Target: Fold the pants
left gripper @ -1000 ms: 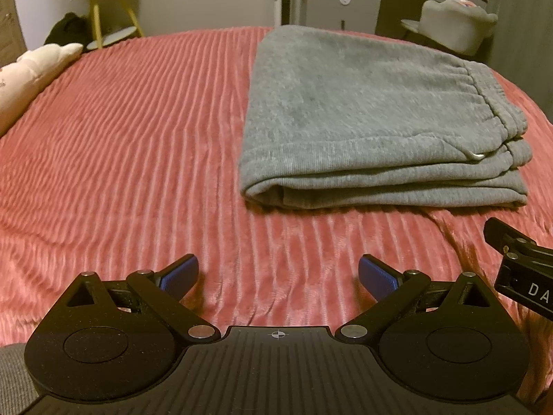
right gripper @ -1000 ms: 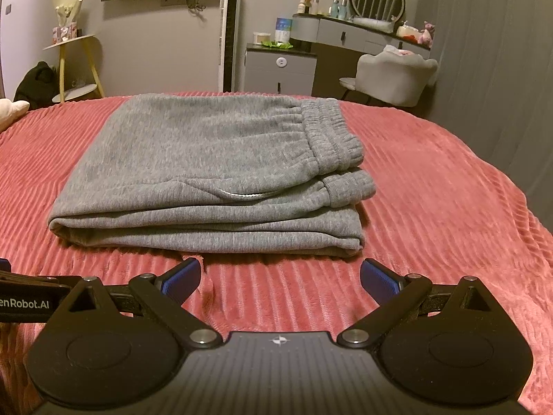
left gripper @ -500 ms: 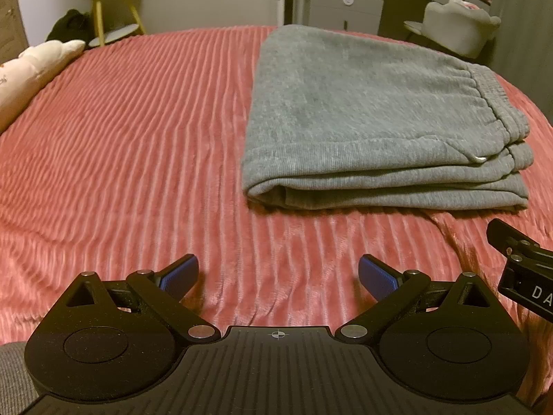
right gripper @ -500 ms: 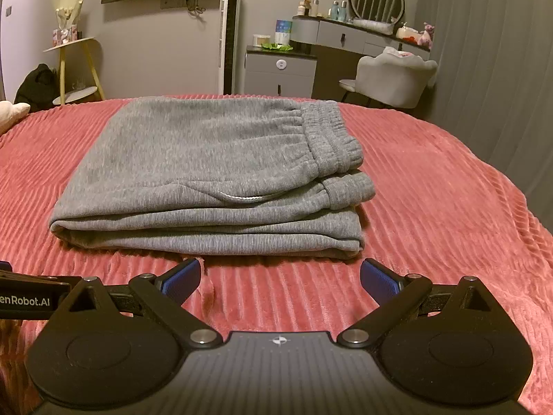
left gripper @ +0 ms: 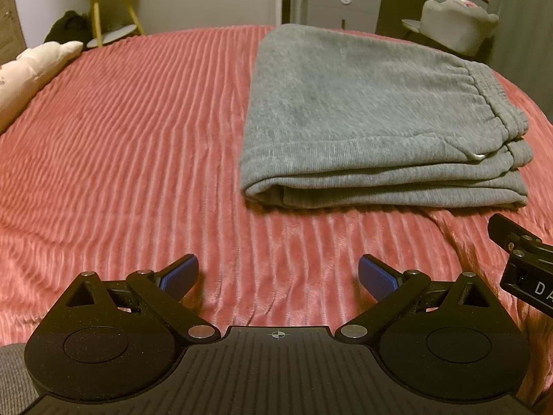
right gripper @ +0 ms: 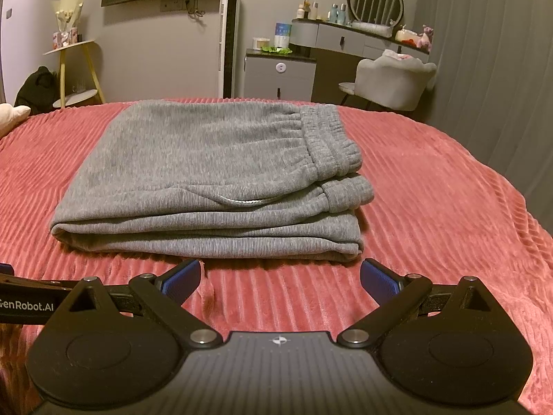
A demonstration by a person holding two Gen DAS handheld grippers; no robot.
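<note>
Grey sweatpants (left gripper: 373,124) lie folded in a flat stack on the red ribbed bedspread (left gripper: 138,159), waistband to the right. They also show in the right wrist view (right gripper: 214,180), straight ahead. My left gripper (left gripper: 278,273) is open and empty, hovering over the bedspread near and left of the pants. My right gripper (right gripper: 280,278) is open and empty, just in front of the stack's near edge. Part of the right gripper shows at the right edge of the left wrist view (left gripper: 525,269).
A cream pillow (left gripper: 31,76) lies at the bed's left edge. Beyond the bed stand a yellow side table (right gripper: 74,69), a grey cabinet (right gripper: 280,76), a vanity desk (right gripper: 359,41) and a grey chair (right gripper: 394,83). A curtain (right gripper: 490,69) hangs on the right.
Both grippers have drifted slightly, so the pants sit a little lower in both views. Both stay open and nothing was grasped.
</note>
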